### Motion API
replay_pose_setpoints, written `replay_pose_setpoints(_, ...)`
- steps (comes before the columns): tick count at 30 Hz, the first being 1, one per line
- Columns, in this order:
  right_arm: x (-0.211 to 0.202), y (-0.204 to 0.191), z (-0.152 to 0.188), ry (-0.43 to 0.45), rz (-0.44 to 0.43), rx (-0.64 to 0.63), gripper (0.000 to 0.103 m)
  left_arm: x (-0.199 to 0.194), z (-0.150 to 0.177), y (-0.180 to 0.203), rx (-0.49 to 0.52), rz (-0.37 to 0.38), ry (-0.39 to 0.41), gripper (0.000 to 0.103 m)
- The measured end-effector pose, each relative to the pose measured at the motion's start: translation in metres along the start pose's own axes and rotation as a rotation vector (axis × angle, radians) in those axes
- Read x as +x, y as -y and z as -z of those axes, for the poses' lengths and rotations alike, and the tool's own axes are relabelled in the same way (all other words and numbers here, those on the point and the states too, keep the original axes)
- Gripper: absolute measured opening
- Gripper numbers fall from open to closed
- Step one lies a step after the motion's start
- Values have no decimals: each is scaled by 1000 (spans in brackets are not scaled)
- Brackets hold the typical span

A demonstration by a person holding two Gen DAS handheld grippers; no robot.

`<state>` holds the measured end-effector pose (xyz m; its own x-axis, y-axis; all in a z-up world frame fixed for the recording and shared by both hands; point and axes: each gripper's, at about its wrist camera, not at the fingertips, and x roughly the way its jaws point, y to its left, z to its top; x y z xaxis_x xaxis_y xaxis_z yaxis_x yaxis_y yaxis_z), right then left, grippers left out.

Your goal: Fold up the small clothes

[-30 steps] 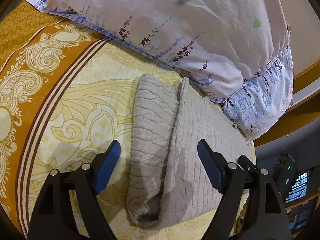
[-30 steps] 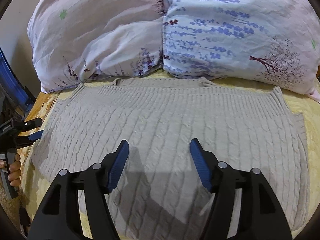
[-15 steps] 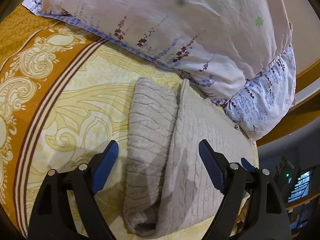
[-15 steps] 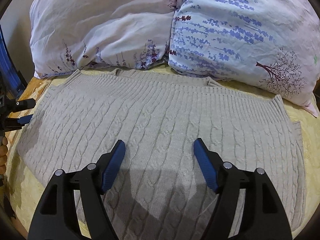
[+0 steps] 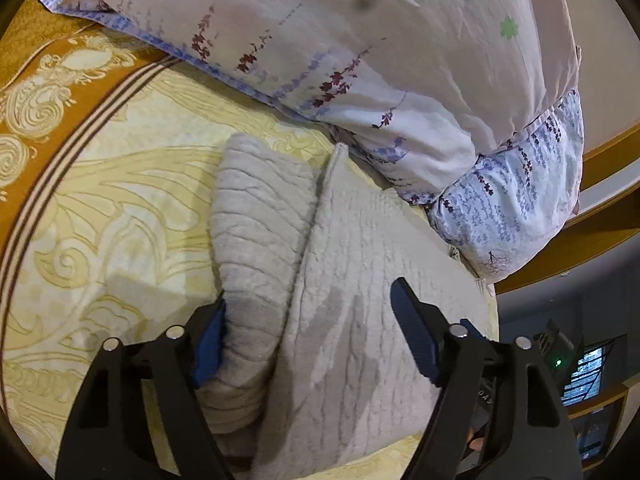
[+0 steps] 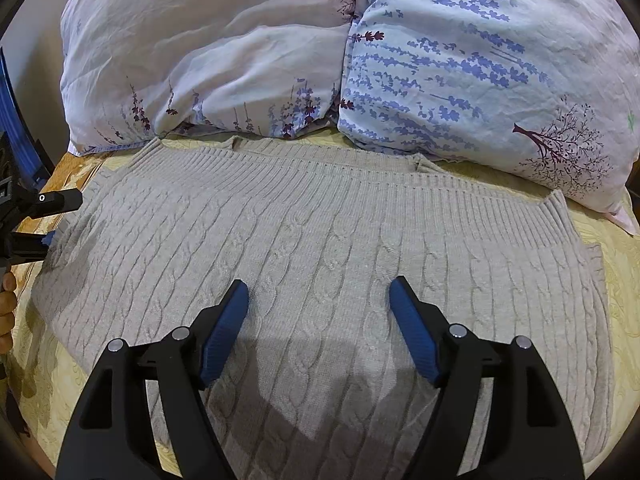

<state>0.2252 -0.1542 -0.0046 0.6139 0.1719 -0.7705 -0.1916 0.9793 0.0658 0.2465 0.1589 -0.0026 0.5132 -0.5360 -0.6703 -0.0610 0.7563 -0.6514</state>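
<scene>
A beige cable-knit sweater point(image 6: 320, 248) lies flat on the yellow patterned bedspread point(image 5: 120, 200), its ribbed hem toward the pillows. In the left wrist view the sweater point(image 5: 360, 280) has a sleeve point(image 5: 256, 232) folded along its left side. My left gripper point(image 5: 308, 320) is open and low over that sleeve edge, its left finger pad point(image 5: 210, 344) beside the sleeve and its right pad over the body. My right gripper point(image 6: 318, 312) is open and empty just above the middle of the sweater. The left gripper also shows at the right wrist view's left edge point(image 6: 36, 216).
Two floral pillows point(image 6: 248, 52) point(image 6: 480, 64) lie against the sweater's far edge. An orange border band of the bedspread point(image 5: 60, 64) runs at the left. Dark furniture and a small screen point(image 5: 580, 372) stand beyond the bed's right edge.
My left gripper has moved forward and down onto the sweater's sleeve side. My right gripper has moved forward over the sweater's middle. Both stay open.
</scene>
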Motion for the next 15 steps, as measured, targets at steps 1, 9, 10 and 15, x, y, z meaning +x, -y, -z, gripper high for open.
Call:
replay_pose_setpoints(1, 0, 0, 0, 0, 0, 0, 75, 1, 0, 1, 1, -3, -1, 69)
replay_pose_setpoints(9, -1, -1, 0, -4, -2, -6, 76, 8, 0, 2, -15, -38, -2, 40)
replay_pose_setpoints(10, -1, -1, 0, -5, -4, -6, 76, 9, 1, 2, -11, -51, -4, 35)
replay_pose_setpoints(15, -5, 7, -3, -12, -61, 44, 76, 8, 2, 2, -33, -22, -2, 23)
